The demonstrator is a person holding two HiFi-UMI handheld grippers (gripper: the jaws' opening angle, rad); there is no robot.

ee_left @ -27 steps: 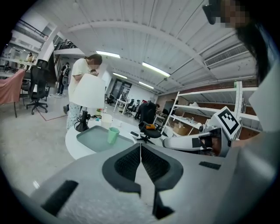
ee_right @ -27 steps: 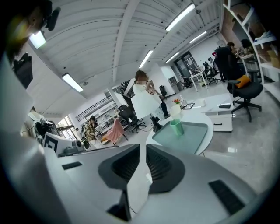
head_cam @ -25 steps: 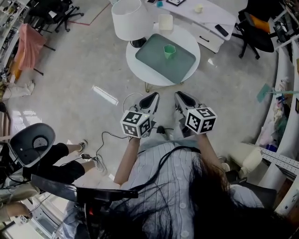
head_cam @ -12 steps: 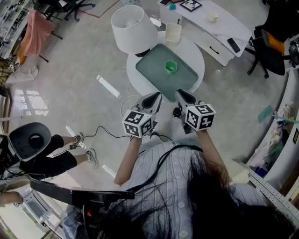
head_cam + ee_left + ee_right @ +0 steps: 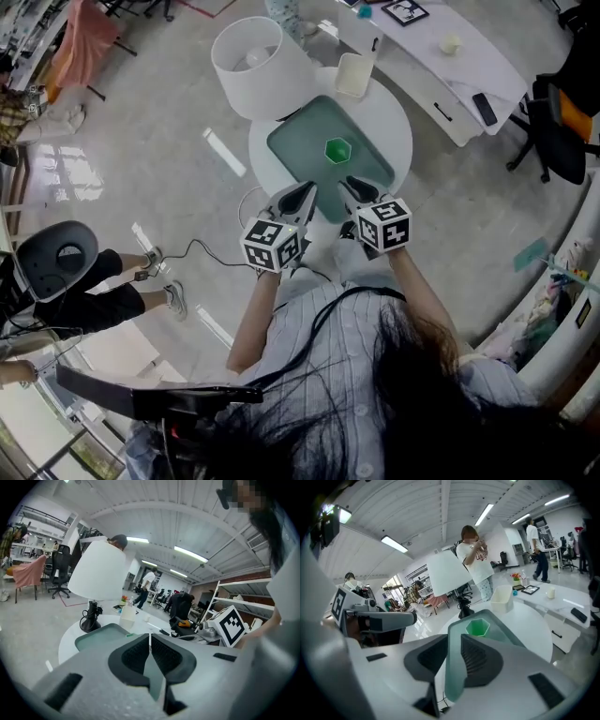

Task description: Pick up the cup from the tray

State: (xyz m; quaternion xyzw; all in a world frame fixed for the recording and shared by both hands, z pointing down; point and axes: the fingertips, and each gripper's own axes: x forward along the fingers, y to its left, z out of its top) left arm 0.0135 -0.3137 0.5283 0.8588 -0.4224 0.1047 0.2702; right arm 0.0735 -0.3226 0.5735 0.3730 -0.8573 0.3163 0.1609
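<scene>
you are only approaching: both the right gripper [image 5: 352,184] and the left gripper [image 5: 306,191] are closed and empty, the cup [image 5: 337,150] stands on the tray [image 5: 298,142] ahead of them, so open the right jaws first.

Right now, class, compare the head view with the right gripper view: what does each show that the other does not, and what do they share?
Only the head view shows a seated person's legs on the floor at lower left, and a grey chair beside them.

Only the right gripper view shows strip lights on the ceiling and a distant standing person far across the room.

Both show the green cup standing upright on the tray, the white lamp and the pale container, all on the round table.
</scene>
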